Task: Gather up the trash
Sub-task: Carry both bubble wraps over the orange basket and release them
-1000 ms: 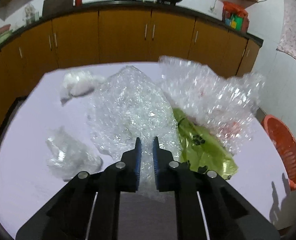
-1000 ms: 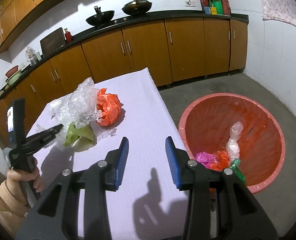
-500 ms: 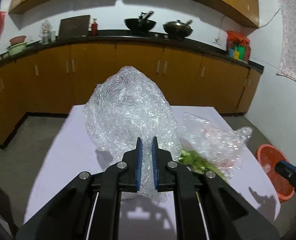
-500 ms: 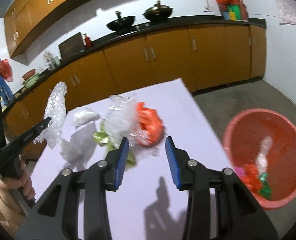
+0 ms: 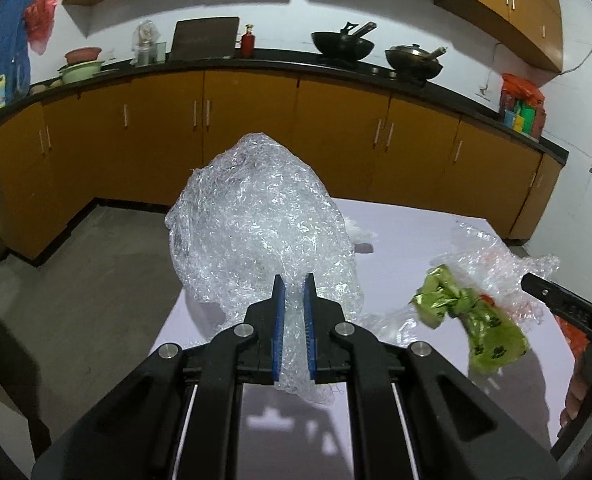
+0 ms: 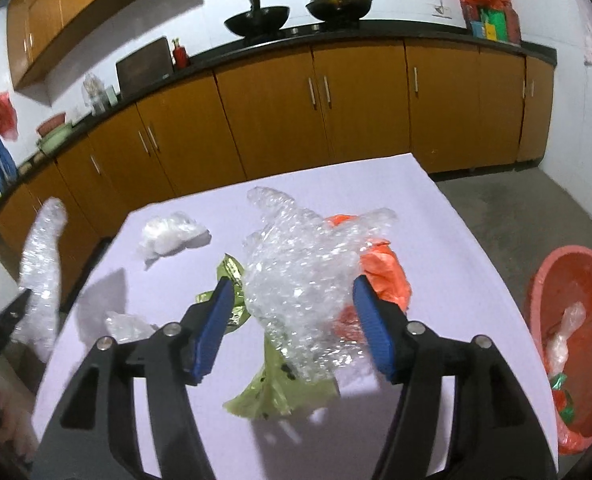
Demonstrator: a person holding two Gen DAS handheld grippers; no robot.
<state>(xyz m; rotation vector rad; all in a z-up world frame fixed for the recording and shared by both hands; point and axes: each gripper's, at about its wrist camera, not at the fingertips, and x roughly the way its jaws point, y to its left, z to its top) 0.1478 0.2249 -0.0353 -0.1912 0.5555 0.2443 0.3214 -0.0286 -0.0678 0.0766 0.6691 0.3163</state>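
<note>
My left gripper (image 5: 294,284) is shut on a crumpled sheet of bubble wrap (image 5: 256,232) and holds it up above the left side of the lilac table (image 5: 407,232); the wrap also shows in the right wrist view (image 6: 40,276). My right gripper (image 6: 290,296) is open, its fingers either side of a second bubble wrap wad (image 6: 307,276) on the table. A green wrapper (image 6: 264,388) and an orange plastic bag (image 6: 383,276) lie under and beside that wad. A white crumpled bag (image 6: 172,236) lies further back.
A red basin (image 6: 575,352) with several pieces of trash stands on the floor right of the table. A small clear plastic scrap (image 6: 128,326) lies at the table's left. Orange kitchen cabinets (image 6: 315,108) run behind the table.
My left gripper has lifted the bubble wrap higher and to the left. My right gripper has moved in over the second wad and opened wider around it.
</note>
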